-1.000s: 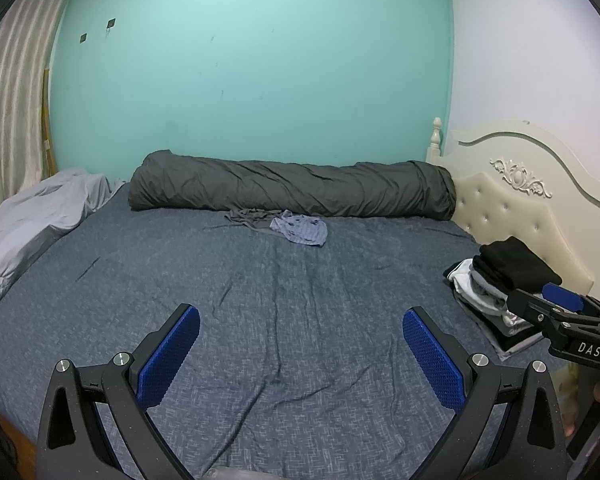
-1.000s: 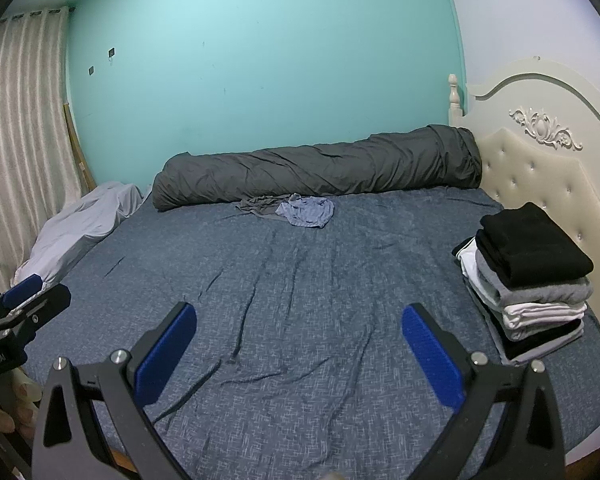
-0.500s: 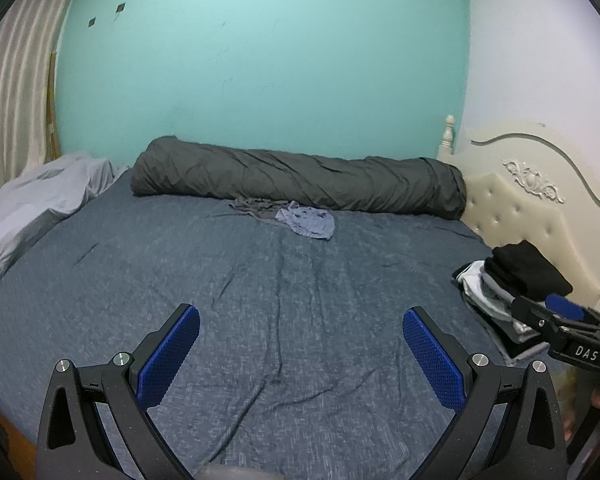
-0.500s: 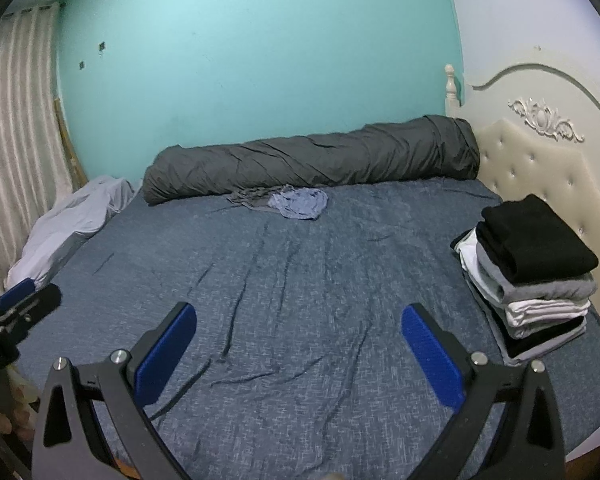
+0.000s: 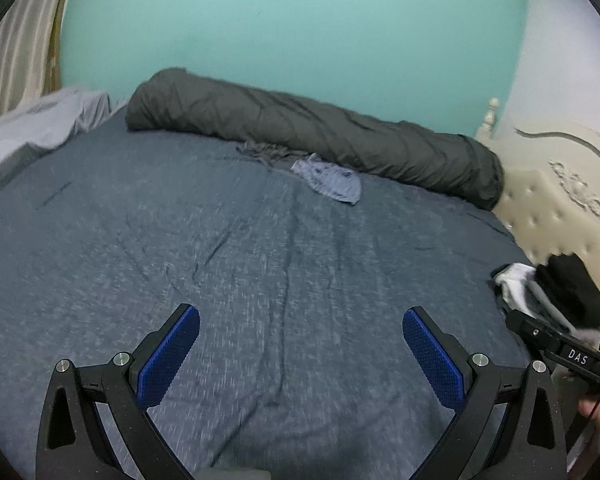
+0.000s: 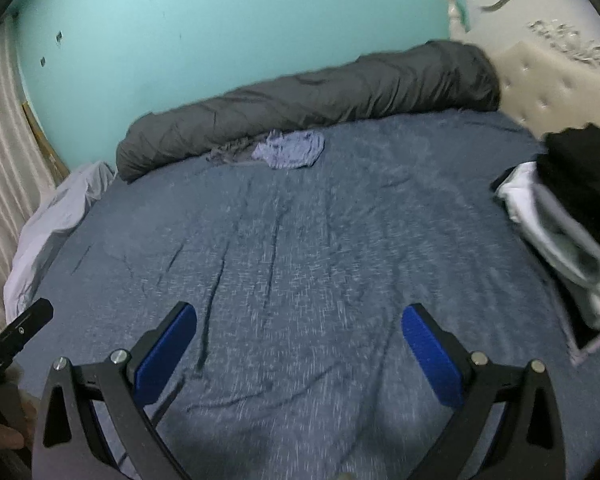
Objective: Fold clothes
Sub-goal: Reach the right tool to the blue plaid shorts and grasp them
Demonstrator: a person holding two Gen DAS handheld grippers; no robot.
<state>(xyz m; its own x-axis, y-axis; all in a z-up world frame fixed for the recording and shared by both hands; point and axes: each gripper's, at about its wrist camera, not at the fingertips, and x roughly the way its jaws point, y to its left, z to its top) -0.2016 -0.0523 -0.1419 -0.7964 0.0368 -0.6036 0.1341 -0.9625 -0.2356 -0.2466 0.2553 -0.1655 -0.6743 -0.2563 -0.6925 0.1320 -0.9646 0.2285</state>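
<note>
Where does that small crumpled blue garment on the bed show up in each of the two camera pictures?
Left wrist view: the crumpled blue garment lies just above centre, slightly right, beside the rolled grey duvet.
Right wrist view: the same garment lies just left of centre in the upper part, again against the duvet.
Shared landmark: the stack of folded clothes at the right edge of both.
</note>
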